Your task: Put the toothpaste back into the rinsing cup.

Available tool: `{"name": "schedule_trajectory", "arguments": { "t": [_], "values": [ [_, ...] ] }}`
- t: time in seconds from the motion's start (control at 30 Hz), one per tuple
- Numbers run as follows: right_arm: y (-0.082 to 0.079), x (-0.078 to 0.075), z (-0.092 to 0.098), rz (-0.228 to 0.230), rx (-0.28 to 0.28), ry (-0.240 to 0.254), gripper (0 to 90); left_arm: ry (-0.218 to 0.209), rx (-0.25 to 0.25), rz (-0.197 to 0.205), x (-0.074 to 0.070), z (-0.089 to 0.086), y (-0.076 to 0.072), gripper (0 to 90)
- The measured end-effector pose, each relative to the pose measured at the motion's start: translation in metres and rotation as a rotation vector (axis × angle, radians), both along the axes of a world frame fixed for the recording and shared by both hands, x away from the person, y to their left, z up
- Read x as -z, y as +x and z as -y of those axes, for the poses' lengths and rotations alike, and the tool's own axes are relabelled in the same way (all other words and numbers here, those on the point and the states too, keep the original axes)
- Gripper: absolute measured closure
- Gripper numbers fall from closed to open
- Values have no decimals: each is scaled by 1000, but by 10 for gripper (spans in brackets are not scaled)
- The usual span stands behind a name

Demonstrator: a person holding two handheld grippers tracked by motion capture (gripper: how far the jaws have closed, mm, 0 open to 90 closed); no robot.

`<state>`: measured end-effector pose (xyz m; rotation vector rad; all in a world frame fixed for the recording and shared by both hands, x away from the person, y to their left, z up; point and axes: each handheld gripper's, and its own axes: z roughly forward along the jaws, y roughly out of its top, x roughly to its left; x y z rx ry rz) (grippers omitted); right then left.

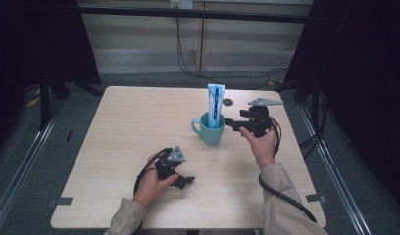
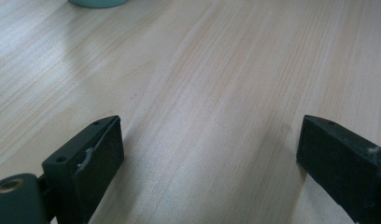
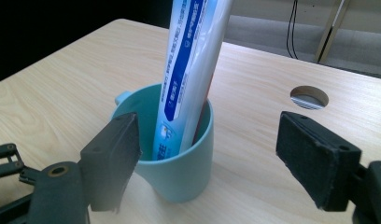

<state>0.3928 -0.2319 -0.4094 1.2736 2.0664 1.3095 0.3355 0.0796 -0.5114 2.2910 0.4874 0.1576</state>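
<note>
A pale wooden table [image 1: 119, 147] stands on grey floor [image 1: 21, 161], before panelled wall [image 1: 139, 44] and dark curtains [image 1: 374, 73].

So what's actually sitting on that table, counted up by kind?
Mug, teal: 1
Toothpaste tube, blue and white, standing in the mug: 1
Hand-held grippers, both open and holding nothing: 2 (left gripper, right gripper)
Total: 4

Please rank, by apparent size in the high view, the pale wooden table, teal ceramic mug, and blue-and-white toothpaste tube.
1. Pale wooden table
2-3. Teal ceramic mug and blue-and-white toothpaste tube look about alike; the tube's lower part is hidden inside the mug.
</note>
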Motion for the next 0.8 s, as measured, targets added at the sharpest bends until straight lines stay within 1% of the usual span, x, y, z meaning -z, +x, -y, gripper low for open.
{"name": "schedule_trajectory", "arguments": {
  "t": [0.13, 0.33, 0.57, 0.8],
  "values": [
    [-4, 1, 3, -2, -7, -6, 203, 2, 2, 0, 0, 0, 0, 71],
    [-8, 3, 8, -11, -12, 0, 203, 2, 1, 0, 0, 0, 0, 71],
    [-14, 5, 7, -12, -23, 5, 200, 5, 4, 2, 0, 0, 0, 71],
    [-18, 6, 6, -17, -43, -19, 195, 2, 1, 1, 0, 0, 0, 71]
  ]
}}
